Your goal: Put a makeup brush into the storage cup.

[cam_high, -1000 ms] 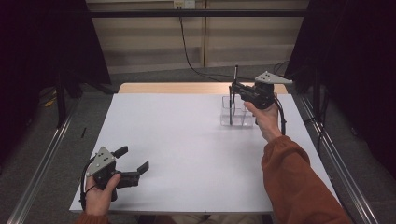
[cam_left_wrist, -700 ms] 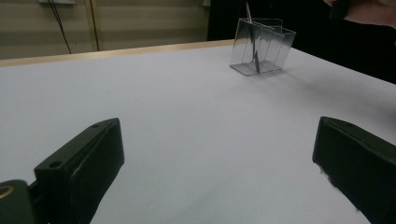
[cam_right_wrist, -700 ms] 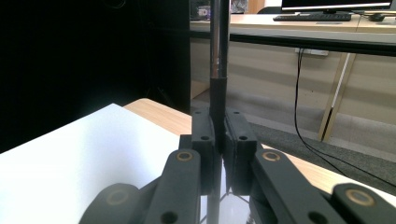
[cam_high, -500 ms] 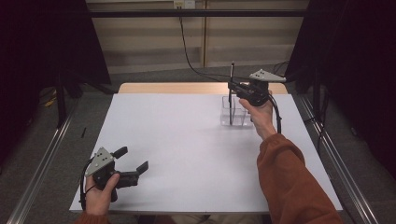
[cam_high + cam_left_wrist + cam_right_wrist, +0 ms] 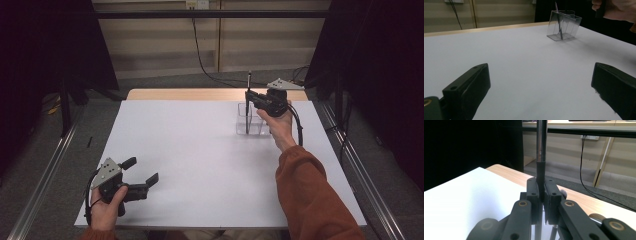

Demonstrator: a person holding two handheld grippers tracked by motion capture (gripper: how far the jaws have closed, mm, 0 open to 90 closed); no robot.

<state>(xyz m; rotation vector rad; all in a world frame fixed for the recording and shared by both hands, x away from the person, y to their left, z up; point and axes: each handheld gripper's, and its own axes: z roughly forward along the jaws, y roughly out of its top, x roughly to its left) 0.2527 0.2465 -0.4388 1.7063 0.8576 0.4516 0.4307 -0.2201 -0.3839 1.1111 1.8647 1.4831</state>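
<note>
We see a white tabletop (image 5: 200,165) that is bare apart from a clear plastic holder (image 5: 252,119) standing toward its far right side; beyond its far edge a strip of wood shows, and behind that a black cable (image 5: 200,55) hangs down the wall to the floor. Nothing stands between the two grippers.

In the high view the right gripper (image 5: 248,95) is held just above the clear plastic holder, and a thin dark pen (image 5: 248,107) stands upright from it, its lower part down inside the holder and its top rising above the jaws. The right gripper view brings us close: the jaws are clenched on the pen (image 5: 541,157), which runs straight up between the two pads, with the holder's clear wall faintly visible below them. The left gripper view gives us the side look, where the holder (image 5: 564,27) shows its dividing walls and the pen (image 5: 559,25) leans slightly within one compartment; which one we cannot tell.

The right hand (image 5: 277,125) reaches forward with the sleeved forearm stretched over the tabletop. The left hand (image 5: 105,207) rests at the near left corner, its left gripper (image 5: 142,170) lying level, pointing right, its jaws released and spread wide with nothing between them.
</note>
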